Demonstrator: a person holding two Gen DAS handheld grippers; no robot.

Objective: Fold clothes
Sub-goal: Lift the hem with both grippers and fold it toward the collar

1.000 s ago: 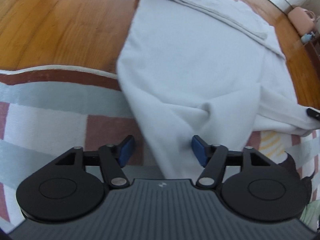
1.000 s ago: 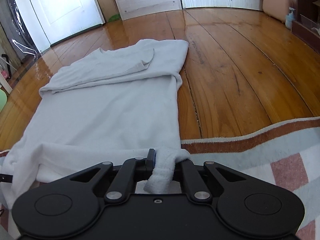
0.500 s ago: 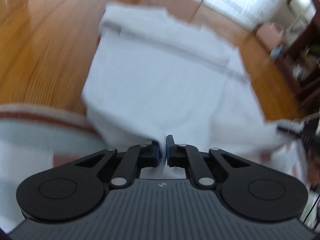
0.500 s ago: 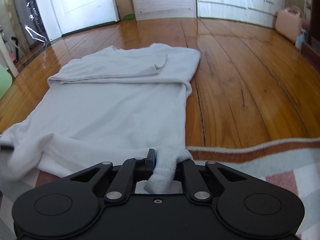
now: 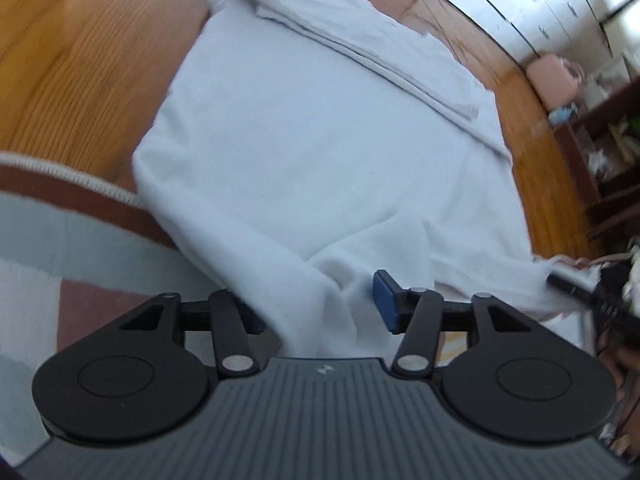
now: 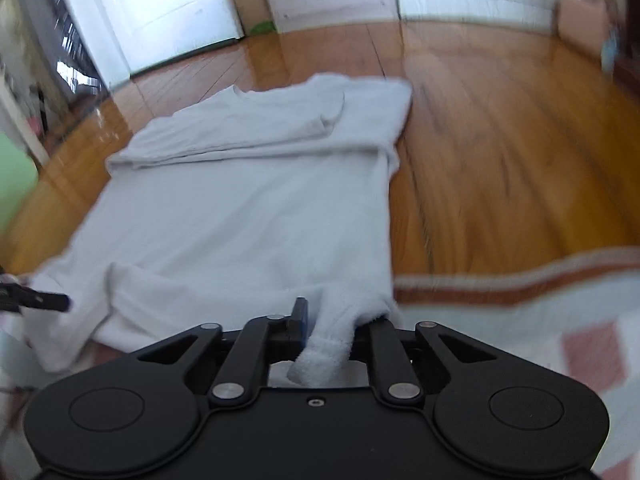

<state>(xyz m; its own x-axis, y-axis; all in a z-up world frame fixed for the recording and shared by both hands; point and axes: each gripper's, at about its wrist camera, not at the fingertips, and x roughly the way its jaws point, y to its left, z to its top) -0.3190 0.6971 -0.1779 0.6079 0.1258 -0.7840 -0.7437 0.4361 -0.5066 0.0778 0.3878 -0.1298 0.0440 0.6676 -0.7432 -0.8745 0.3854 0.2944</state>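
A white garment lies spread on the wooden floor, its far end folded over in a band and its near edge bunched onto the rug. My left gripper stands over that near edge. Its jaws are opening, and a ridge of cloth lies loose between the blue pads without being pressed. My right gripper has the garment by its near right corner. The thick hem still fills the gap between its jaws, which are opening slightly. The right gripper's black finger shows at the left wrist view's right edge.
A checked rug with a brown border covers the near floor. A pink case and a dark shelf unit stand to the right. White door and cabinets line the far wall. Bare wooden floor lies right of the garment.
The left gripper closed on the near hem half a second ago and has opened wide again, dropping the cloth. The right jaws have spread a little around the corner they hold.
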